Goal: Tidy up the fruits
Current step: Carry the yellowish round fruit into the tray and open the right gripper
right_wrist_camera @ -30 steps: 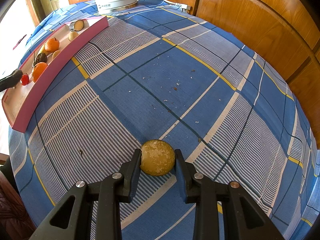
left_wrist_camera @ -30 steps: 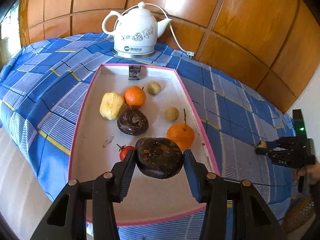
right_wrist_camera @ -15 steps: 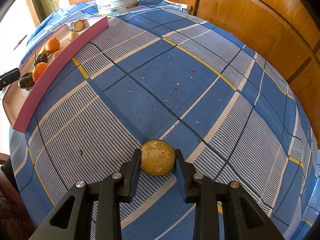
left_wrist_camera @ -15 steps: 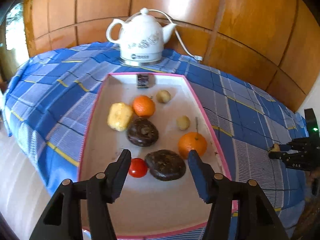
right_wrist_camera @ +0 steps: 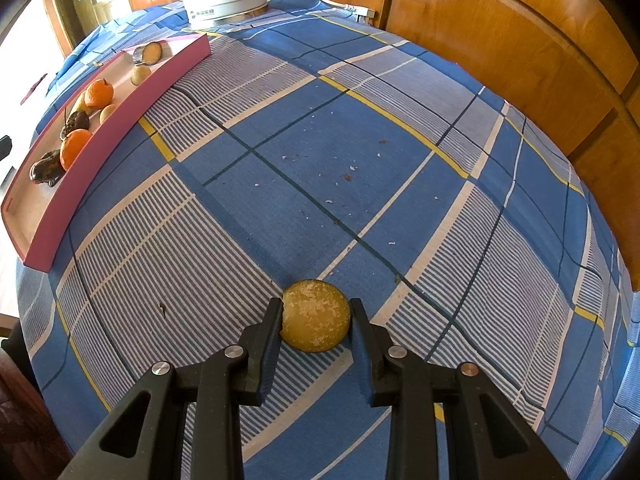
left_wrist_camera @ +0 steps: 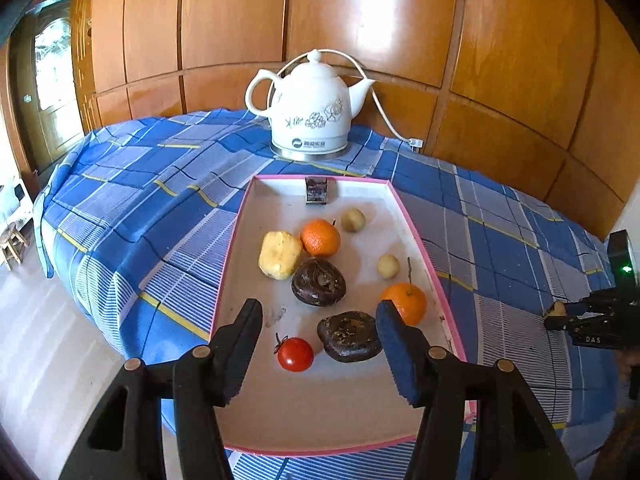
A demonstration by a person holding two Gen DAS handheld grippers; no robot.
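Fruits in pink tray (left_wrist_camera: 416, 236) | left gripper (left_wrist_camera: 319, 322) fingers apart, empty | right gripper (right_wrist_camera: 316, 322) clamps yellow fruit (right_wrist_camera: 315, 315), reads "DAS"

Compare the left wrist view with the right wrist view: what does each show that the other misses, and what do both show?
Left wrist only: the cherry tomato in the pink tray, and the open left gripper above it. Right wrist only: crumbs on the blue checked cloth. Both: the white kettle, the oranges, and the right gripper shut on a yellow-brown round fruit.

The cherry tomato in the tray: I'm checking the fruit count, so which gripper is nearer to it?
Left. The left gripper hangs open just above the cherry tomato; the right gripper is off the tray, clamped on a yellow fruit.
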